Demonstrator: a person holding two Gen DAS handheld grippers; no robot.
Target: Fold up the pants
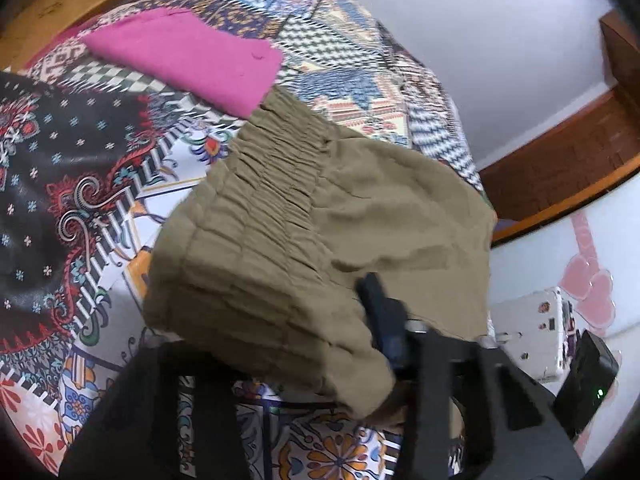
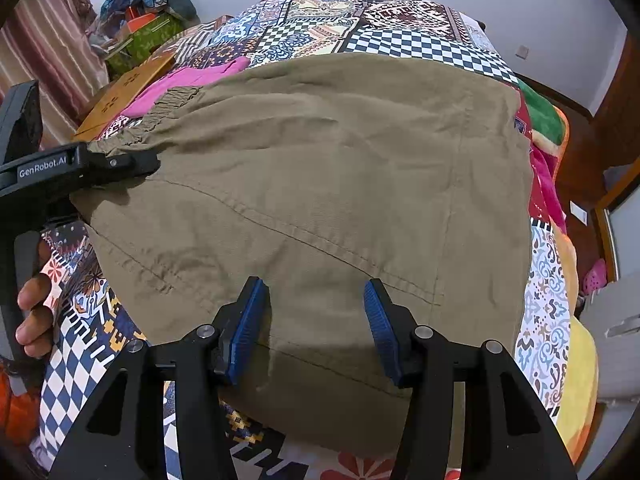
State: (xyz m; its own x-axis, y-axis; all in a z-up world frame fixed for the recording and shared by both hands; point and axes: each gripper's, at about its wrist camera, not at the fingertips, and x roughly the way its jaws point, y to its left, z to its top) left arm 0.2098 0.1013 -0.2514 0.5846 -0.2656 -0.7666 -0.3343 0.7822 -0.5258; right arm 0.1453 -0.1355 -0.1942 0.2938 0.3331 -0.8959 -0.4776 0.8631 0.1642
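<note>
Khaki pants (image 2: 320,184) lie spread on the bed (image 2: 404,46), over a busy patchwork bedspread; the gathered elastic waistband (image 1: 264,196) sits at the left end. Left gripper (image 2: 132,166) comes in level from the left and is clamped on the waist edge of the pants. In its own view the cloth bunches up over the tool, only one blue pad (image 1: 380,312) shows and the other finger is hidden under the fabric. A hand (image 2: 34,312) grips its handle at the left edge; only the fingers are visible.

Right gripper (image 2: 316,328) points steeply down at the near middle of the pants, blue pads apart with cloth between them; whether the tips press the fabric is hard to tell, nothing is pinched.

A folded pink garment (image 1: 188,60) lies on the bedspread just beyond the waistband, partly covered by it in the right view. Cardboard box (image 2: 128,92) at the far left of the bed. Green box (image 2: 148,40) behind it with clutter on top, contents unclear. Green and pink blankets (image 2: 544,148) are bunched at the right edge of the bed, cut off by the pants.
</note>
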